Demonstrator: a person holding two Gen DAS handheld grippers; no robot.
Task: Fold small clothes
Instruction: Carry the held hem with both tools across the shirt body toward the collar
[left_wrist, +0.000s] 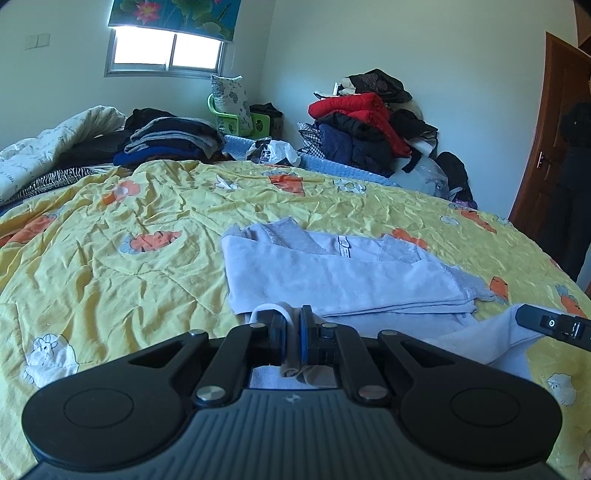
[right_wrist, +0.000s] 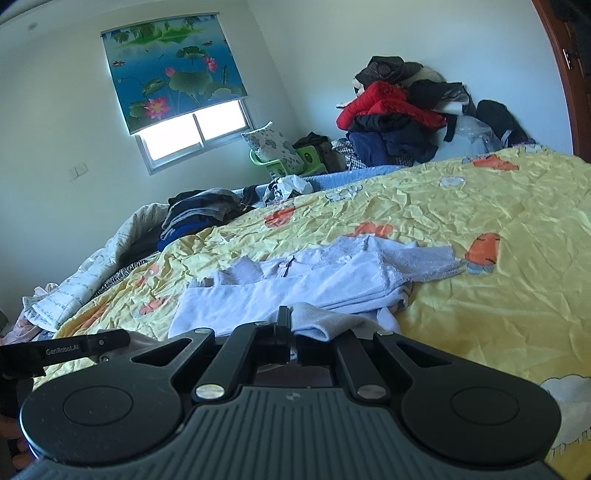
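A pale lilac small garment (left_wrist: 332, 269) lies partly folded on the yellow carrot-print bedspread (left_wrist: 129, 221); lace-trimmed sleeves show at its far edge. My left gripper (left_wrist: 293, 325) is shut on the garment's near hem, and cloth bunches between its blue pads. In the right wrist view the same garment (right_wrist: 295, 284) spreads ahead, and my right gripper (right_wrist: 293, 332) is shut on a fold of its near edge, which drapes over the right finger. The right gripper's tip (left_wrist: 554, 325) also shows at the right edge of the left wrist view, on the cloth.
A stack of folded dark clothes (left_wrist: 170, 138) and a white quilt (left_wrist: 48, 147) lie at the bed's far left. A heap of red and dark jackets (left_wrist: 365, 122) sits against the far wall. A wooden door (left_wrist: 546, 140) stands at right, a green chair (left_wrist: 236, 118) beyond the bed.
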